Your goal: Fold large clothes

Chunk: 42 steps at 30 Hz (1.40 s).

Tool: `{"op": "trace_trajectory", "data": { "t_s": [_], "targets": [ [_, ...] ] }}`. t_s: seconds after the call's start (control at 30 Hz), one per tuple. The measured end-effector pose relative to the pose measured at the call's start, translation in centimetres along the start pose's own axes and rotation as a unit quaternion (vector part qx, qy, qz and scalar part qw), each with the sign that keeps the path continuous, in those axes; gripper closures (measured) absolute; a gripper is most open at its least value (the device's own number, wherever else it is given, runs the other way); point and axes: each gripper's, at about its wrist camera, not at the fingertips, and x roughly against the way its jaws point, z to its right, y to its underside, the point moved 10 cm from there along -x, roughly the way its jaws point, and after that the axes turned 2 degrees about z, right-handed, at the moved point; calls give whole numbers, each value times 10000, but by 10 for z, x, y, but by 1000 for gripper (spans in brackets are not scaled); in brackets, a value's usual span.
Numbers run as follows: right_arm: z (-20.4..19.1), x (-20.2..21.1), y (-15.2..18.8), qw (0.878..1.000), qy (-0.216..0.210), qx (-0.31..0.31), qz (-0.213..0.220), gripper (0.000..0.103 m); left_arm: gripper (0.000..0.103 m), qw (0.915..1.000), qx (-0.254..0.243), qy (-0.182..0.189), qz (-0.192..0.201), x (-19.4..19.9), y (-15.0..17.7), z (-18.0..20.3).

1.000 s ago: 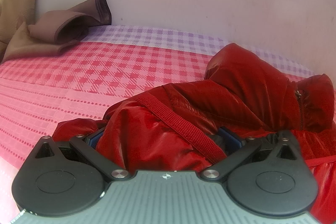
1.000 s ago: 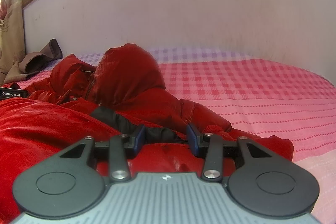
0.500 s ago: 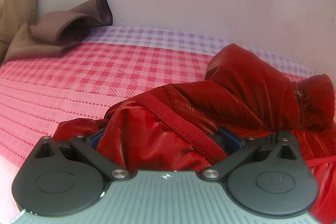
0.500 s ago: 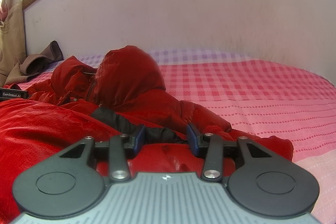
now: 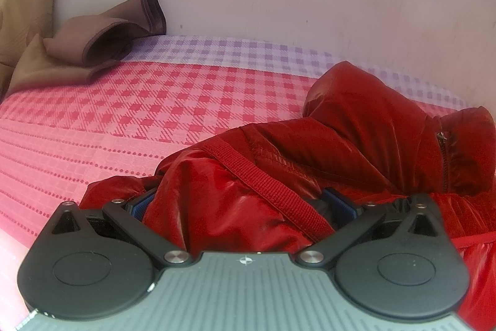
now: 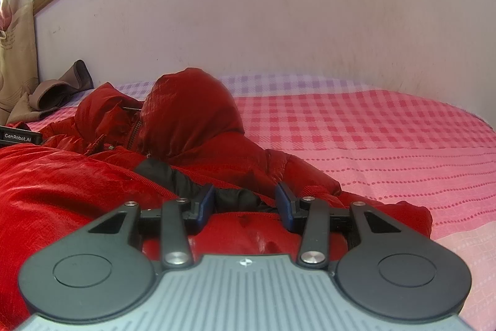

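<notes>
The left gripper (image 5: 245,203) stood with its jaws wide apart and a thick bunch of the red jacket (image 5: 356,138) heaped between them, a ribbed red strap (image 5: 269,191) running diagonally across the bunch; the blue pads (image 5: 339,203) were half buried in the fabric, and whether they actually pinched it could not be told from this view. The right gripper (image 6: 245,203) had its jaws partly open, with the jacket's red shell and a fold of black lining (image 6: 235,197) lying between the pads; the pads sat against the cloth at both sides, yet a firm clamp could not be confirmed. The jacket lay on the bed (image 6: 372,126), on its pink checked sheet, bunched toward the near edge under both grippers. Its hood (image 6: 192,110) stood upright and puffed at the far end, toward the wall edge of the bed, so the garment's long axis ran from the near edge away toward the wall (image 6: 279,20). A brown folded cloth (image 5: 102,42) rested at the far left corner of the bed, well apart from the jacket.
</notes>
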Motion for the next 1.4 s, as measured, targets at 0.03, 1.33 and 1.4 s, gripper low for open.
{"op": "trace_trajectory", "data": {
  "t_s": [0.03,1.33,1.4],
  "targets": [
    [0,0,0,10000,0,0,0,61,0,10000,-8,-10,-2,0,0,0],
    [-3,2,0,9999,99,93,29,61,0,9647,-220,2533,-682,77,26,-95],
    [-3,2,0,9999,123,113,32,60,1,9557,-289,2799,-867,72,38,-87]
  ]
}}
